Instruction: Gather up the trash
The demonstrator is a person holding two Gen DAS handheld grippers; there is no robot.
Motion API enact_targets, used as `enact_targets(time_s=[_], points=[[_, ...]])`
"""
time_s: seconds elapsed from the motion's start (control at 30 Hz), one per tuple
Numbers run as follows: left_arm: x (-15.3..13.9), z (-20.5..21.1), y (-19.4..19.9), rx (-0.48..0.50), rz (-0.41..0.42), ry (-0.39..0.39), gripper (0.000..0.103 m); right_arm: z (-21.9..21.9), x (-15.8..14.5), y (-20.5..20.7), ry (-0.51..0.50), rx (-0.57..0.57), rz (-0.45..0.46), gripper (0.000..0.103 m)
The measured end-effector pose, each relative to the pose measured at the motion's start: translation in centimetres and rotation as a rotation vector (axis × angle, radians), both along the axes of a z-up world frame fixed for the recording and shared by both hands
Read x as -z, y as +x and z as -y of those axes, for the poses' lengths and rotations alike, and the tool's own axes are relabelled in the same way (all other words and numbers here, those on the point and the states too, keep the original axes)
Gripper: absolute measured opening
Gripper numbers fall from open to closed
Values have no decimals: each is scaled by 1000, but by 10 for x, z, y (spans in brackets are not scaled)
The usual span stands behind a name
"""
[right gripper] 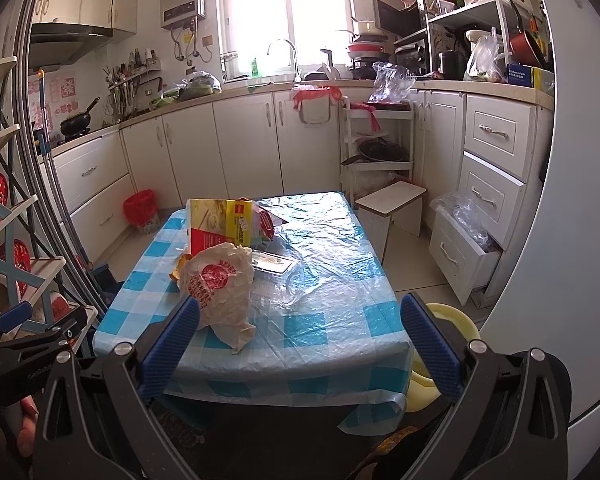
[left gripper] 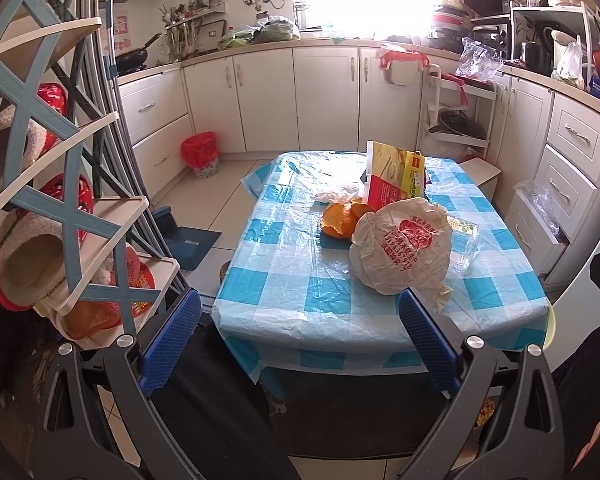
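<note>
Facing table (right gripper: 340, 344) near edge, both claws wide, trash central

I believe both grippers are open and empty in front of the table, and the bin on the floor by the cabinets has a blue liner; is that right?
Only the liner colour is wrong: the left wrist view shows the bin lined in red. Both the left gripper and right gripper are open and empty before the table.

Left claw (left gripper: 300, 344) and right claw (right gripper: 300, 346) both gape wide, empty.
</note>
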State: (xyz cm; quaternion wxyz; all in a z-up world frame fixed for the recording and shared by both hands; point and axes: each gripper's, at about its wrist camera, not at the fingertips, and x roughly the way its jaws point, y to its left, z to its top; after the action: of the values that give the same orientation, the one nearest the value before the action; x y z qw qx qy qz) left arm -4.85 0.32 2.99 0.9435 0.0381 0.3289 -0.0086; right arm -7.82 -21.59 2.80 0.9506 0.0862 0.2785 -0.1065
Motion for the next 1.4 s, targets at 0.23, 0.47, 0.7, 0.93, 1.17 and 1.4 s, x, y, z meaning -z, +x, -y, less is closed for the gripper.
enact_targets(time_s=[0.23, 0.47, 0.7, 0.93, 1.17, 1.4], points=[[2, -1, 5, -7, -4, 1, 95, 0, 1, 2, 0, -1, -1, 97], [3, -2, 10, -13, -7, 6, 95, 0, 3, 5, -6, -6, -5, 97], [9, 3, 16, -11, -15, 19, 95, 1, 7, 11, -16, -7, -11, 97], [11, 6, 21, -7, -23, 24, 95, 1, 10, 17, -12, -18, -17, 97], [15, 9, 27, 1, -32, 23, 95, 0, 13, 22, -13, -28, -18, 97], [18, 11, 32, 13, -39, 13, 95, 1, 18, 29, -14, -34, -31, 97]])
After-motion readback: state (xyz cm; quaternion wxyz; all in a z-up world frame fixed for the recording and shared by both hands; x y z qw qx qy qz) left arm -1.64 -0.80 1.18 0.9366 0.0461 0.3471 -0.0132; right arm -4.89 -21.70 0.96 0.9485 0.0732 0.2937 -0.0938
